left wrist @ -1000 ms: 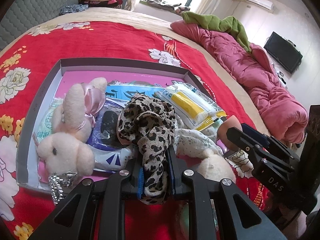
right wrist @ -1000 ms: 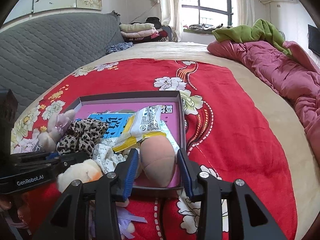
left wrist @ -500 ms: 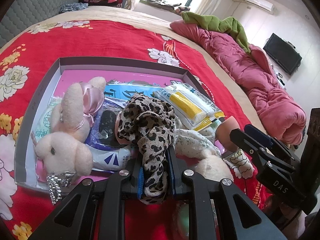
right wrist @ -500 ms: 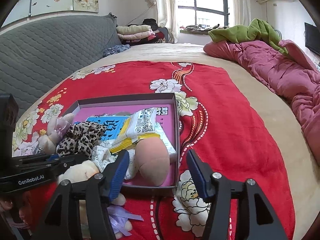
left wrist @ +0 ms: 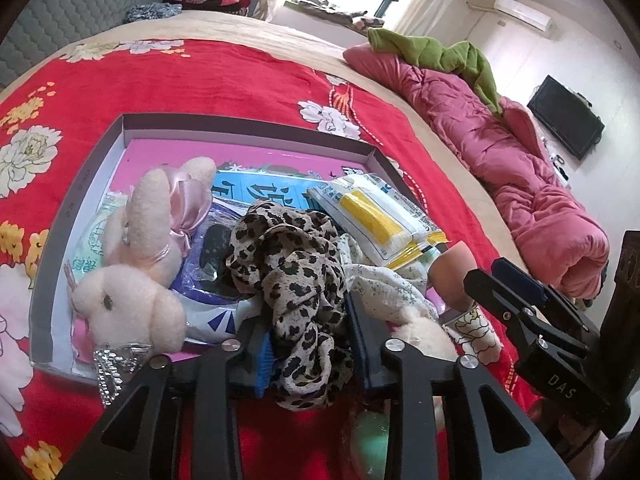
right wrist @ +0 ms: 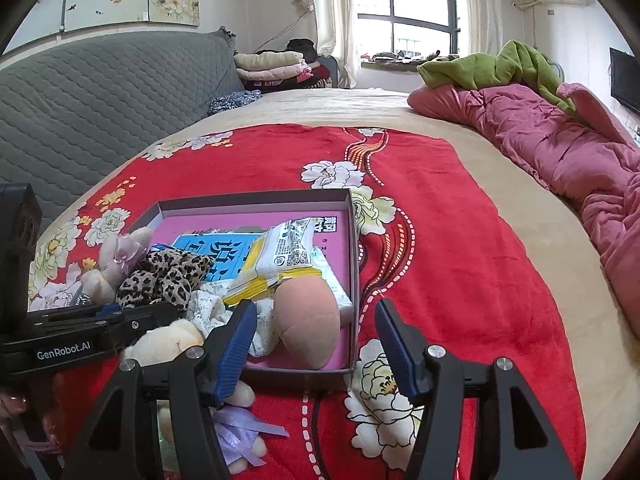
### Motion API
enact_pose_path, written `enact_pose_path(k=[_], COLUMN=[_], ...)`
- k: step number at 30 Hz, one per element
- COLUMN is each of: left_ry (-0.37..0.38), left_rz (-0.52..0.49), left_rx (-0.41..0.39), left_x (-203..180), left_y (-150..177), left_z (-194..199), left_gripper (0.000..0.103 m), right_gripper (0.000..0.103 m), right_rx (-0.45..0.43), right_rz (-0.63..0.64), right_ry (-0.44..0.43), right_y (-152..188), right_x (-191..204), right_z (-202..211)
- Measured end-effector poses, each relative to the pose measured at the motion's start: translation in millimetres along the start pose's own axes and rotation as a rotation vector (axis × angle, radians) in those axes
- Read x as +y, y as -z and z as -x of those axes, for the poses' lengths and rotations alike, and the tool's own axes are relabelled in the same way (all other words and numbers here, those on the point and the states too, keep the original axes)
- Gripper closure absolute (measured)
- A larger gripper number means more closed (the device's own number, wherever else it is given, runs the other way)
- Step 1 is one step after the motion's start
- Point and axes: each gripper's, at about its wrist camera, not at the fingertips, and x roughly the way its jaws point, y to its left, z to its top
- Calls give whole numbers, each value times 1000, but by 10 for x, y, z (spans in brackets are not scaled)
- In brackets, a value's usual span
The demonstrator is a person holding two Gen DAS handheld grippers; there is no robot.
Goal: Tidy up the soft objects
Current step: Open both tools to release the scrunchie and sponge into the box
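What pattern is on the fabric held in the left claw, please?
Leopard print, tan with black spots; clearest in the left wrist view.

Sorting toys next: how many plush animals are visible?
2: a pink bunny in the box's left side; a cream plush outside its near edge. Others may be buried.

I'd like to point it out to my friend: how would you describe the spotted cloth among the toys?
On the red blanket lies a shallow box. At its near edge the left gripper pinches a bunched scarf, the only leopard-spotted thing there.
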Motion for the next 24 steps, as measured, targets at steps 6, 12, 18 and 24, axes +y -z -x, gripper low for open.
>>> enact_pose_path(k=[6,12,18,24], left_ry=[0,10,4,15], left_rz=[3,6,3,-2], left_rx=[2,-10,-20,-27], left_x=[-2,-9,-14,-41], left_y=[1,-21,-28,-67], left_z=[16,60,105,177], left_gripper=[62,53,48,36], right_gripper=[41,41,40,40], right_rx=[-4,-10,-16,-24], right_rz=[-3,2,14,18], right_ry=[4,7,6,7], right_y=[-11,-20,-40,-59], right_x=[-15,-11,12,42], right_z=[37,102,147,191])
